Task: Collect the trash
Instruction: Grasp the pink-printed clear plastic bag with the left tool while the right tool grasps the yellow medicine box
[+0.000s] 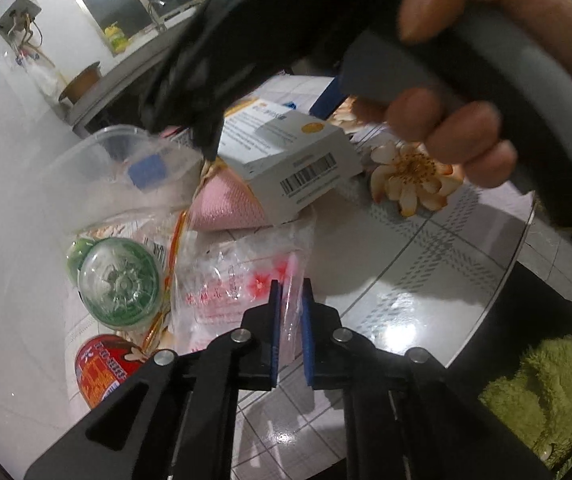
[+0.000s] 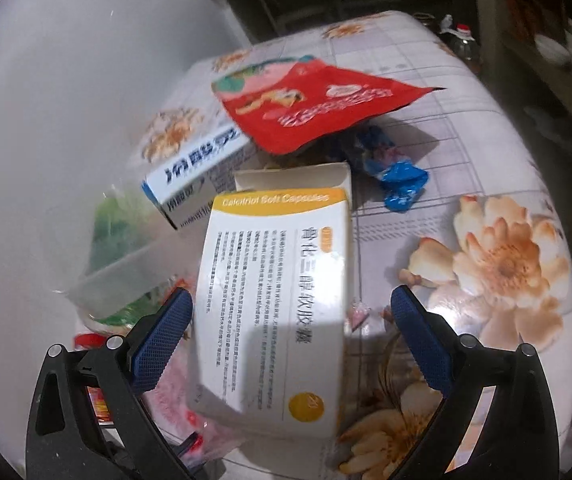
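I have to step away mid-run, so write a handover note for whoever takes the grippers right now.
Left hand-held gripper: shut on the clear plastic bag with red print, at the table's near edge.
Right hand-held gripper: open, fingers either side of the white and yellow capsule box, not yet gripping.
Still on the flowered table: blue and white box, red snack bag, blue wrapper, green bottle, red can.
Done: nothing visibly binned. Left: everything; no bin in view.

The clear plastic tub (image 2: pixel 122 280) is blurred, veiling something green behind it. The white-and-yellow capsule carton (image 2: pixel 278 304) hides the pink mesh pouch (image 2: pixel 168 394). The red tin (image 1: pixel 104 368) is half covered.
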`<state>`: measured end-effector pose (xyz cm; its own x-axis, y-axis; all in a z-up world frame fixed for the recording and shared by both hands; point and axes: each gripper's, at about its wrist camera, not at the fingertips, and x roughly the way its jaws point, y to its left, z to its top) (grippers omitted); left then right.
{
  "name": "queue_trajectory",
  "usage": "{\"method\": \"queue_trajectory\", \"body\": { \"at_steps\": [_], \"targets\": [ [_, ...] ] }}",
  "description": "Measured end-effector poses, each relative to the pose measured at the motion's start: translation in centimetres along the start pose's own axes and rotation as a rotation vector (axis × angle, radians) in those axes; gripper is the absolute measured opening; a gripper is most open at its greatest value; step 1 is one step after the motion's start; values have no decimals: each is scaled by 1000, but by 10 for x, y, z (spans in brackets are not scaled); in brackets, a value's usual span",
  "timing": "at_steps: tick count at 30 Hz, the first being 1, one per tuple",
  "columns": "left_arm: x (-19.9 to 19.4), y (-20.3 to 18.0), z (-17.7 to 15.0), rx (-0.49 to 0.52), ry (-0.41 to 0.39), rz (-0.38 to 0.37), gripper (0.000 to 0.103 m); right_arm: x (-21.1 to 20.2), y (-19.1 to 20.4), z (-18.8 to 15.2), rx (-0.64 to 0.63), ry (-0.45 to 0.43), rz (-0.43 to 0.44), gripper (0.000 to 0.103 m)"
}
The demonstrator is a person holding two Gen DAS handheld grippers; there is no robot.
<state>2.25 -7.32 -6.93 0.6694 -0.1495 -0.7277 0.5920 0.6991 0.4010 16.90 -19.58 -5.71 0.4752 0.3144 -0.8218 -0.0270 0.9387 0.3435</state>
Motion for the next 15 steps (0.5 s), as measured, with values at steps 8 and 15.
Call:
{"method": "queue_trajectory", "body": {
  "at_steps": [8,15],
  "targets": [
    [-12,-5,1,24,-47,14,7,-12,-15,-8,34,5,-8,69],
    [-33,-12,11,37,-115,17,6,-57,-47,-29,107,-86,-26,69]
  ]
}}
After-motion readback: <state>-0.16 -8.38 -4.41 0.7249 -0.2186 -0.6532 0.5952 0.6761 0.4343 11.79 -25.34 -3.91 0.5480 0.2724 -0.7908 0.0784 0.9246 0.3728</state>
